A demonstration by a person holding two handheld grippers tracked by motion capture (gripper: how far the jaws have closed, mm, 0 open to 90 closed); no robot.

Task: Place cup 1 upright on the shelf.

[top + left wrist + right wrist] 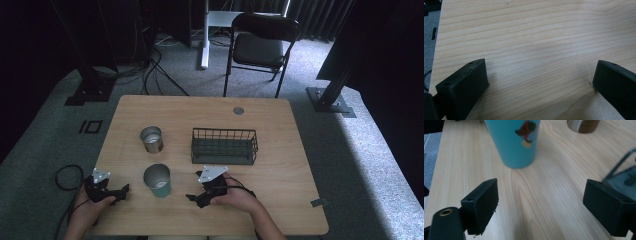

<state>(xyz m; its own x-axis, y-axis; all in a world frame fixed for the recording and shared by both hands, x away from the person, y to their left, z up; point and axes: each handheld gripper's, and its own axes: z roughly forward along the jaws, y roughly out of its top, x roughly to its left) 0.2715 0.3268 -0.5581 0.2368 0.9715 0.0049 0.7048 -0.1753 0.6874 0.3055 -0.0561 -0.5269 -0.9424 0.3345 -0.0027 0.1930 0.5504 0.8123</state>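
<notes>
A teal cup (157, 180) with a small picture on its side stands near the table's front, between my two grippers. In the right gripper view the teal cup (516, 142) is straight ahead, a short way beyond the jaws. A steel cup (151, 139) stands behind it, and the steel cup (584, 125) shows at the top edge. My left gripper (121, 194) rests at the front left, open over bare wood (539, 82). My right gripper (192, 186) is open and holds nothing (541, 205), pointing left at the teal cup.
A black wire basket (224, 145) sits mid-table, behind the right gripper, and the basket's corner (624, 175) lies at the right. The wooden table (280, 190) has a round grommet (238, 110) at the back. A folding chair (260, 47) and floor cables (67, 176) surround it.
</notes>
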